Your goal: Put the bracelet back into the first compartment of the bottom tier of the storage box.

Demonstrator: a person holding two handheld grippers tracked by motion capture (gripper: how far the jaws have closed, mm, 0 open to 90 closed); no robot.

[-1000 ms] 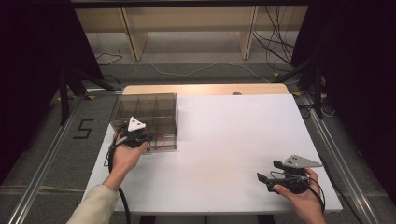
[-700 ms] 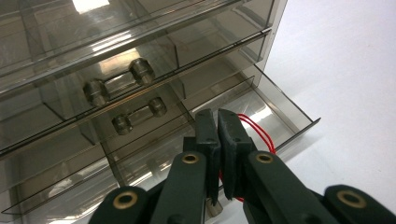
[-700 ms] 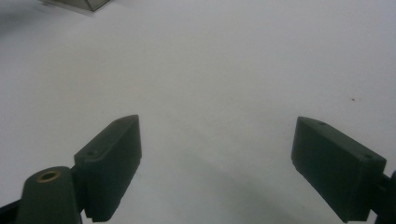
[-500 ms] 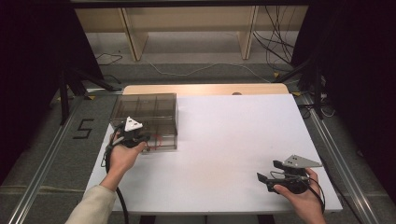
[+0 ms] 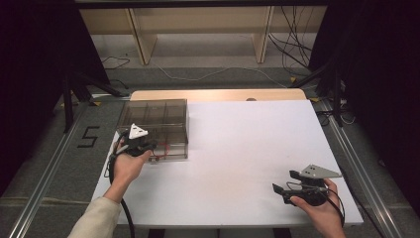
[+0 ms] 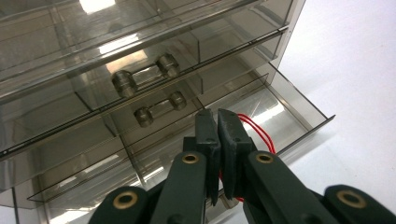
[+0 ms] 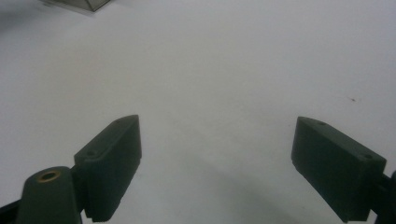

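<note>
In the left gripper view, the red loop [image 6: 254, 128] in the bottom drawer [image 6: 299, 105] is largely covered by the closed jaws of the left gripper [image 6: 217, 122]; what the loop is cannot be determined. The drawer cabinet [image 6: 140, 56] is cut off at the top and left edges. Contact between jaws and loop is not discernible.

This looks like a lab set up for recording. A bare white tabletop [image 5: 247, 144] stands between black curtains [image 5: 29, 74], metal rails [image 5: 44, 178] run along the grey floor [image 5: 74, 163], loose cables [image 5: 292, 54] trail behind, and a taped number five [image 5: 87, 137] marks the floor.
</note>
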